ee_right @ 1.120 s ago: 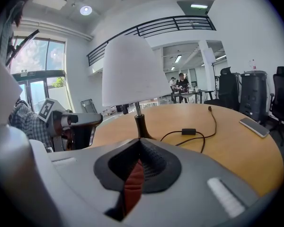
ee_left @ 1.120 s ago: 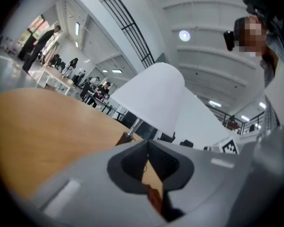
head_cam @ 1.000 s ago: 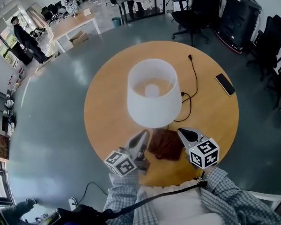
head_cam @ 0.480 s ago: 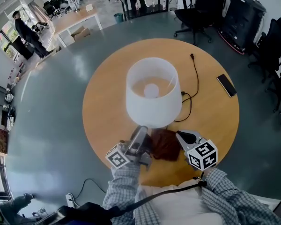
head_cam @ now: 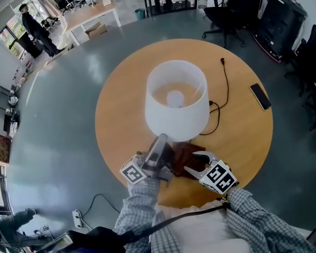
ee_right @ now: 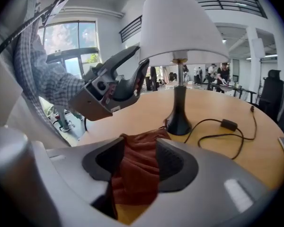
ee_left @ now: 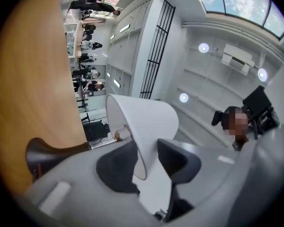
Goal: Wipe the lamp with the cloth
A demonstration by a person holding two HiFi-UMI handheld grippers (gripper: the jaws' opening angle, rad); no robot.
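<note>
Now one rust-red crumpled cloth (head_cam: 185,154) lies on the round wooden table (head_cam: 242,136) beside the one white-shaded lamp (head_cam: 176,107), between the just-opened, released jaws of my right gripper (ee_right: 139,150). The closing jaws of my left gripper (ee_left: 149,150) loosely straddle the shade (ee_left: 146,122) rim.

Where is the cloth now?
Head view: the cloth lies on the near side of the table, before the lamp base, between the jaws of the right gripper, which have just been opening.
</note>
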